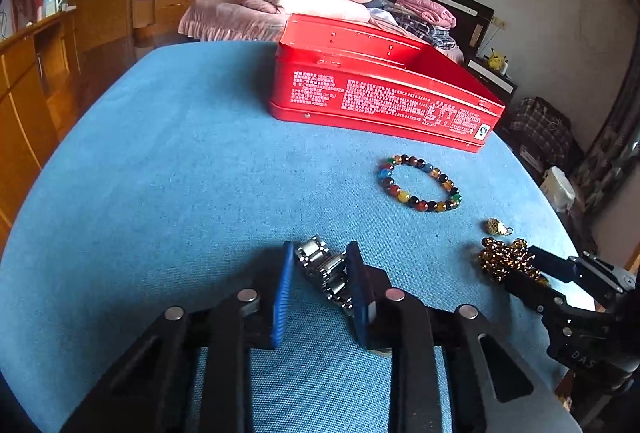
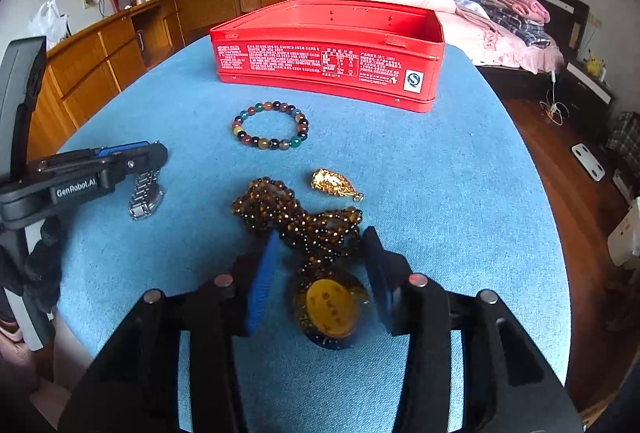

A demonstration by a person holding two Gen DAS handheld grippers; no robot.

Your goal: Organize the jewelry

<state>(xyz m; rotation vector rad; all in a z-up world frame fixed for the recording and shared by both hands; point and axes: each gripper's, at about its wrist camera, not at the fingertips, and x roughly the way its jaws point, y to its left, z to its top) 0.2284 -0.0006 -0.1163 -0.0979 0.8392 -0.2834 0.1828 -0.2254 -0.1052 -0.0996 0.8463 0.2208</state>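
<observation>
1. Left gripper (image 1: 320, 253): jaws narrow around the metal watch (image 1: 326, 269) on the counter (image 1: 180, 173); stiff, slippery links, so grip across the band.
2. Right gripper (image 2: 320, 245): jaws wide astride the bead necklace (image 2: 300, 221); soft and loose, take the bunch.
3. Red tin (image 2: 328, 49) is open behind.

I am seeing the beaded bracelet (image 2: 270, 126) lying flat nearest the open red tin (image 2: 328, 49). The gold pendant (image 2: 335, 183), brown bead necklace (image 2: 296, 217) and steel watch (image 2: 146, 195) are lying farther from it.

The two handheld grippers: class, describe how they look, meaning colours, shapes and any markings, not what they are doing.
Both are black plastic tools. The left gripper and right gripper each have two flat fingers faced with ribbed blue pads, on angular black linkages with triangular cut-outs and round silver pins. The left gripper's side reads "GenRobot.AI" in white; the right's shows partial "DAS" lettering. No cables or sleeves are visible.
</observation>
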